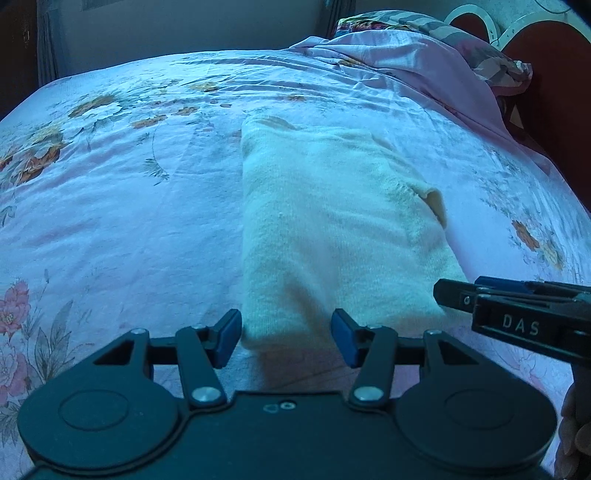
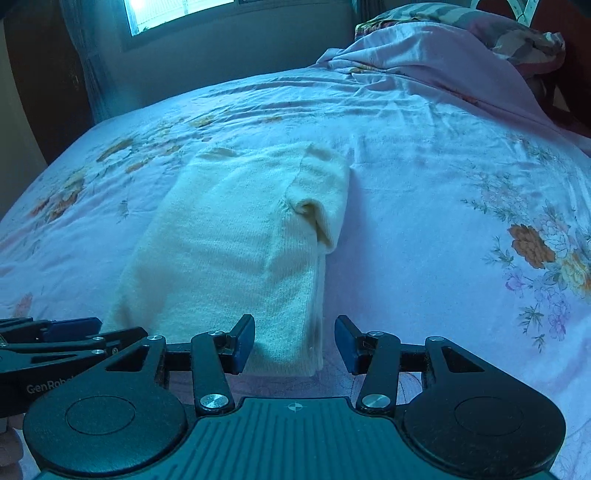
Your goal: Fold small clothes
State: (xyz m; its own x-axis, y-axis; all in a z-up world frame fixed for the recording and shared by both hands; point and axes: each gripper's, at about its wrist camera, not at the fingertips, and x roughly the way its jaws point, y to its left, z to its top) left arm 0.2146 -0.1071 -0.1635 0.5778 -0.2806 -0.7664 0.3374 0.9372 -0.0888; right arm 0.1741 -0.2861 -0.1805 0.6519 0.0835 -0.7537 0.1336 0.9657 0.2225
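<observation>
A cream knit garment (image 1: 332,221) lies on the bed, folded lengthwise into a long narrow strip, with a short sleeve opening on its right side. It also shows in the right wrist view (image 2: 236,243). My left gripper (image 1: 286,338) is open, its blue pads astride the garment's near left corner. My right gripper (image 2: 294,343) is open, its pads astride the near right corner. Neither holds cloth. The right gripper's fingers (image 1: 480,295) show from the side in the left view. The left gripper's fingers (image 2: 70,330) show at the right view's left edge.
The bed sheet (image 1: 129,221) is pink-white with flower prints and wrinkled. A bunched pink blanket and patterned pillow (image 1: 424,55) lie at the head, far right, by a dark red headboard (image 1: 554,74). A window (image 2: 177,11) is beyond the bed's far edge.
</observation>
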